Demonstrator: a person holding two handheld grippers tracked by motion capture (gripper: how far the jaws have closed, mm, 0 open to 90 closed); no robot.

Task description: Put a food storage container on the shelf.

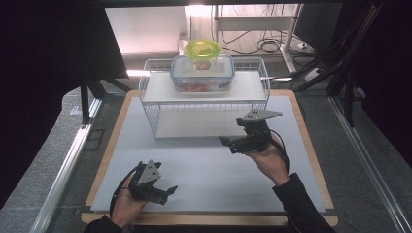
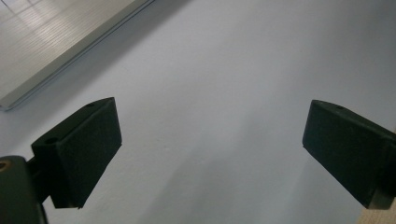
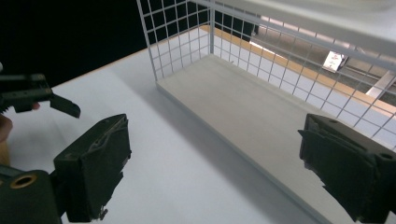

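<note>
A clear lidded food container (image 1: 202, 74) with red contents sits on the top shelf (image 1: 160, 90) of a white wire rack (image 1: 148, 109). A yellow-green bowl (image 1: 203, 49) rests on its lid at the far side. My right gripper (image 1: 230, 132) hovers just in front of the rack's right half, pointing left, open and holding nothing. In the right gripper view its jaws (image 3: 212, 168) stand wide apart before the rack's bare lower shelf (image 3: 243, 102). My left gripper (image 1: 168, 192) is low over the mat near the front edge, open and holding nothing (image 2: 210, 149).
A pale grey mat (image 1: 204, 170) covers a wooden board (image 1: 311, 160) on the table. The left gripper (image 3: 42, 95) appears far off in the right gripper view. Metal rails (image 1: 68, 160) run along both table sides. Cables and a stand lie beyond the rack.
</note>
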